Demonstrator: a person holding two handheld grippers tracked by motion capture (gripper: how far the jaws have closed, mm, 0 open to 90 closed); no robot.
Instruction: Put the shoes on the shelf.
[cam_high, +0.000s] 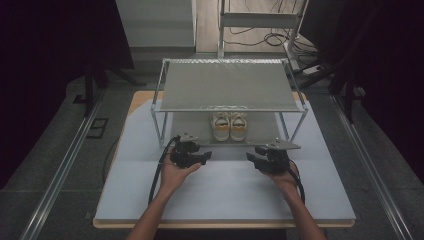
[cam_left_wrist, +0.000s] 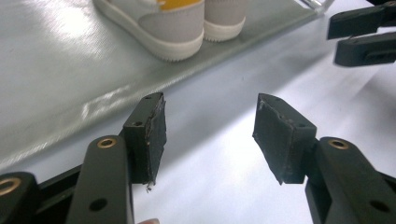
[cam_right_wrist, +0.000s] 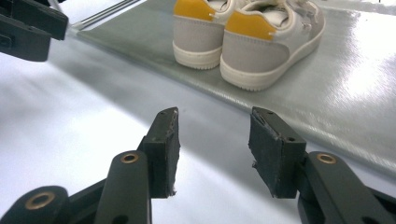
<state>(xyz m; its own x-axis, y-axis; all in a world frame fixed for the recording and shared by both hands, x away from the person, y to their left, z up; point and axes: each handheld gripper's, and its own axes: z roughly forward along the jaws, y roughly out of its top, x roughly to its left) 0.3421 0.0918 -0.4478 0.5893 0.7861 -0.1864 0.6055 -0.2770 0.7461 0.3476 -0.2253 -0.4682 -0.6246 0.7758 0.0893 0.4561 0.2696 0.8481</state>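
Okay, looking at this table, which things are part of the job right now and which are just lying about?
Part of the job:
- pair of shoes, side by side on the rack's lower shelf
- shoe rack
- left gripper, open, nothing between its jaws
- right gripper, open, nothing between its jaws

Just lying about:
- cables on the floor behind the table
- metal frame at the back

Table (cam_high: 150, 200) fills centre of the high view. Rack (cam_high: 227, 85) stands on its far half, upper centre of frame. Pair of shoes (cam_high: 229, 126) sits side by side on rack's lower shelf (cam_high: 192, 127), mid-frame. Left gripper (cam_high: 192, 156) below-left of shoes, right gripper (cam_high: 262, 159) below-right, well apart, both before the rack.
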